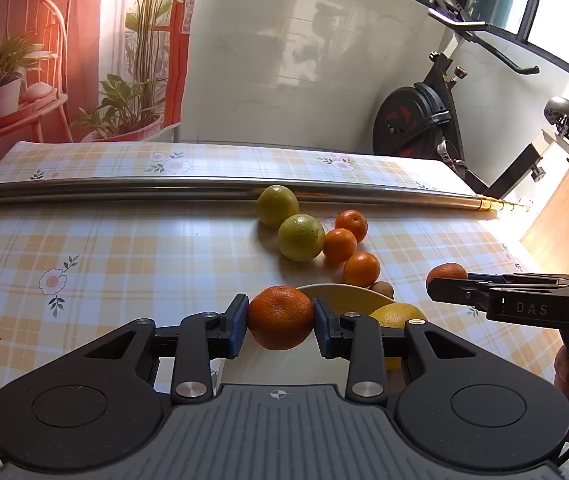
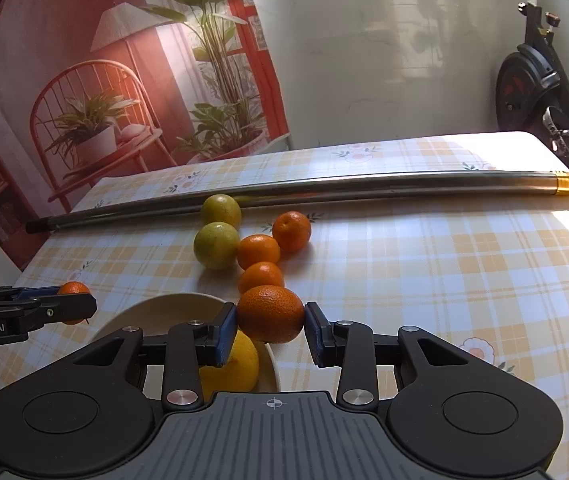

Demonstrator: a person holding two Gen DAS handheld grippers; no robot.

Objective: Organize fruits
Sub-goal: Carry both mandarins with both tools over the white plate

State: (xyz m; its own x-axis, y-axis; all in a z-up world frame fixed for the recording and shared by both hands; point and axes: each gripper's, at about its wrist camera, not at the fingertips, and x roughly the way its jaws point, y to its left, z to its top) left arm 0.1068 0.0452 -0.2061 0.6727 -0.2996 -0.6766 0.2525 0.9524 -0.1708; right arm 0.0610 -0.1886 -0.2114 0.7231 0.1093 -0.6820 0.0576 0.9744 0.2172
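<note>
My left gripper (image 1: pixel 280 322) is shut on an orange mandarin (image 1: pixel 279 312), held just above the near left rim of a pale yellow bowl (image 1: pixel 344 295). My right gripper (image 2: pixel 271 320) is shut on a second mandarin (image 2: pixel 270 308), over the bowl's (image 2: pixel 152 312) right rim. A yellow citrus (image 2: pixel 233 368) lies inside the bowl. Each wrist view shows the other gripper from the side: the right gripper (image 1: pixel 442 282) and the left gripper (image 2: pixel 78 306). On the checked cloth beyond the bowl sit three small mandarins (image 1: pixel 361 269) and two yellow-green citrus (image 1: pixel 301 237).
A long metal pole (image 1: pixel 204 188) lies across the table behind the fruit. A small brown fruit (image 1: pixel 383 289) rests by the bowl's far rim. An exercise bike (image 1: pixel 416 120) stands past the table's far right corner. Bare cloth (image 1: pixel 104 260) stretches to the left.
</note>
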